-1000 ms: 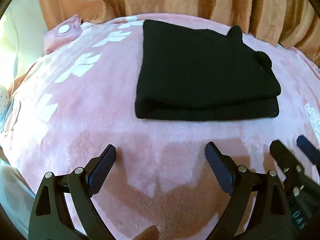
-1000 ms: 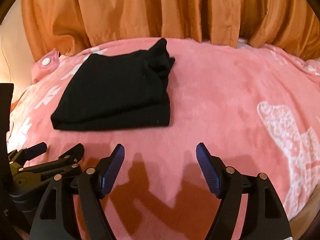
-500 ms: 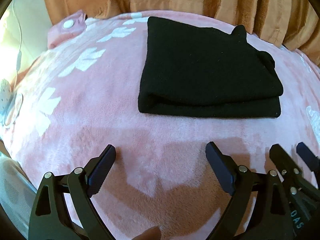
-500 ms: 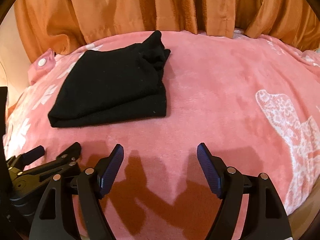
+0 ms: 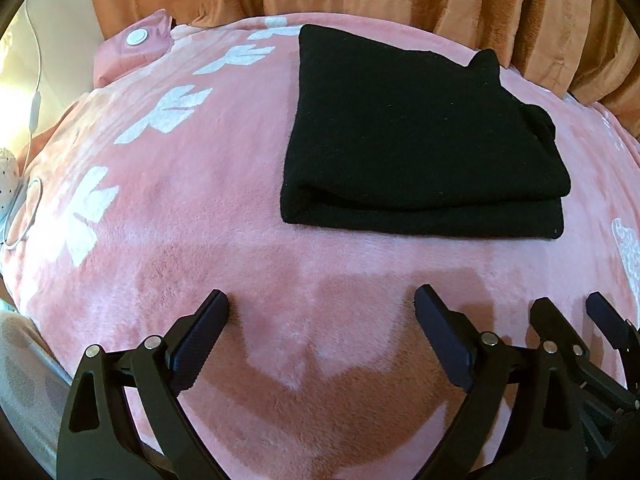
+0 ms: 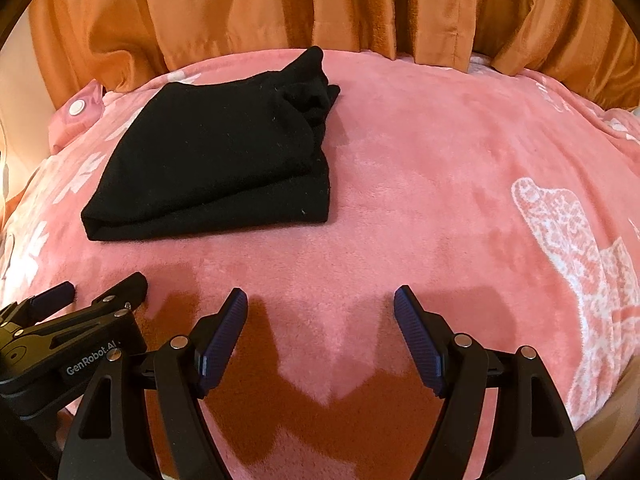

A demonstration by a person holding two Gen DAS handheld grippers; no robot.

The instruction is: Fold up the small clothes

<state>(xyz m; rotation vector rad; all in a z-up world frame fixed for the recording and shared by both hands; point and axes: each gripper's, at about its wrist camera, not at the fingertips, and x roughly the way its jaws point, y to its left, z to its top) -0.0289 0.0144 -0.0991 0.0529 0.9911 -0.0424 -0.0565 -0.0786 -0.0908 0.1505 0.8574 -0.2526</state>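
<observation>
A black garment [image 5: 416,136] lies folded into a thick rectangle on the pink blanket [image 5: 192,216]; it also shows in the right wrist view [image 6: 216,160], with a bunched end at its far right corner. My left gripper [image 5: 322,300] is open and empty, hovering over bare blanket in front of the garment's near edge. My right gripper [image 6: 320,300] is open and empty, in front of and to the right of the garment. Each gripper shows at the edge of the other's view: the right gripper [image 5: 576,312] and the left gripper [image 6: 104,288].
Orange curtains [image 6: 320,4] hang behind the bed. The blanket has white leaf prints [image 5: 172,108] at left and a white patterned patch [image 6: 580,248] at right. A snap button [image 5: 137,36] sits on the far left corner. A white cable [image 5: 34,112] runs along the left.
Both grippers have shifted slightly, so the garment sits a little further right and nearer in view. The garment itself has not moved. Both grippers stay open.
</observation>
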